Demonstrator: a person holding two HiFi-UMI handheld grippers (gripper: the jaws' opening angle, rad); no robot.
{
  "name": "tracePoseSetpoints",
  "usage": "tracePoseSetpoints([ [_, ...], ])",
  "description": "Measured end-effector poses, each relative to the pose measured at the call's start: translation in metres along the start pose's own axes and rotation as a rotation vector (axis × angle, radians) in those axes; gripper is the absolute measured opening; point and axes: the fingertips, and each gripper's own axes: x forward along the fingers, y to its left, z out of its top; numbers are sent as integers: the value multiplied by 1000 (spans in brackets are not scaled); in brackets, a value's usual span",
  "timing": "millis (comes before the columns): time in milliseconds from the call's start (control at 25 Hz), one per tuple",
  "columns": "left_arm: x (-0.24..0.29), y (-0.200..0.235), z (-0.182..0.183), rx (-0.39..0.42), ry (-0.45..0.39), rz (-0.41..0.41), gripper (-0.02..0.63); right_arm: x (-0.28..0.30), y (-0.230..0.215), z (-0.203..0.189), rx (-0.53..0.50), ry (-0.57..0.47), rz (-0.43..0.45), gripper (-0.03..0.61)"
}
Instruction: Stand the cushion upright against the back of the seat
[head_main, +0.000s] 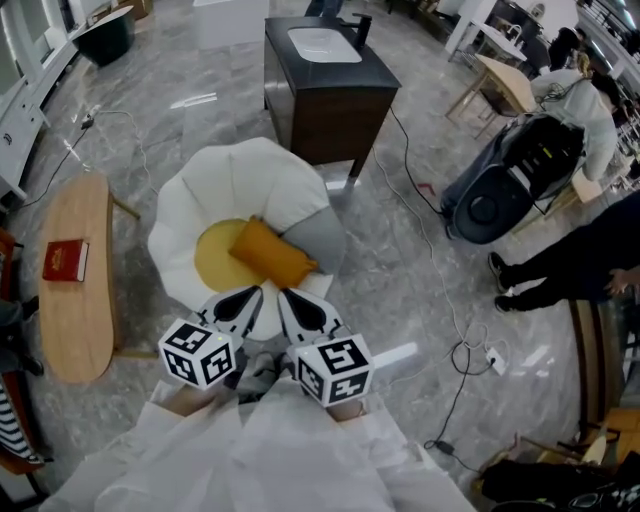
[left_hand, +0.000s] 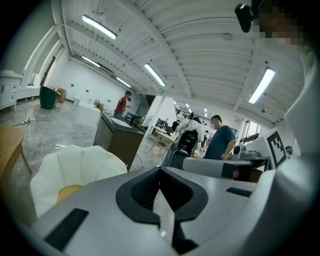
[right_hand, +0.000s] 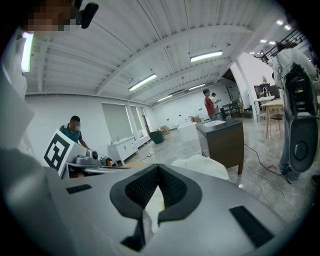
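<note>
While the white chair (head_main: 250, 165) is seen from above, its scalloped, petal-like shell is shown cupping a round yellow seat pad (head_main: 212, 265). The mustard cushion (head_main: 270, 252) is found inside that shell, laid slantwise: one end rests over the yellow pad and the other points toward the chair's right side. It is not stood against the back, whose white petals rise beyond it. The cushion is seen as a plump, soft oblong, while the shell looks smooth and padded.

Behind the chair, a dark, boxy cabinet (head_main: 325, 95) is topped by a white basin (head_main: 322, 42), in which nothing can be made out. To the left, a red book (head_main: 66, 261) is carried on an oval, pale wooden counter (head_main: 85, 320). The floor (head_main: 420, 280) is shown as glossy grey marble, with cables trailed across it.

The left tool (head_main: 243, 298) and the right tool (head_main: 297, 302) are held side by side at the chair's near edge, short of the cushion. In each gripper view the dark, ribbed pads are seen pressed together at the tips, and nothing is pinched between them. Whether the chair's front rim is touched by either tool cannot be told.
</note>
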Motion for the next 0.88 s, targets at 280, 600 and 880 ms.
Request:
tracePoseSetpoints([
  [280,12,-13,-7,-11,8,21,6,-8,-19,0,2,19,7,12],
  [600,18,-10,-11,-43,13,24,6,-5,-24,-11,-4,71,43,12],
  [880,22,7,-10,-13,24,70,6,3,-38,-14,-18,86,38,12],
])
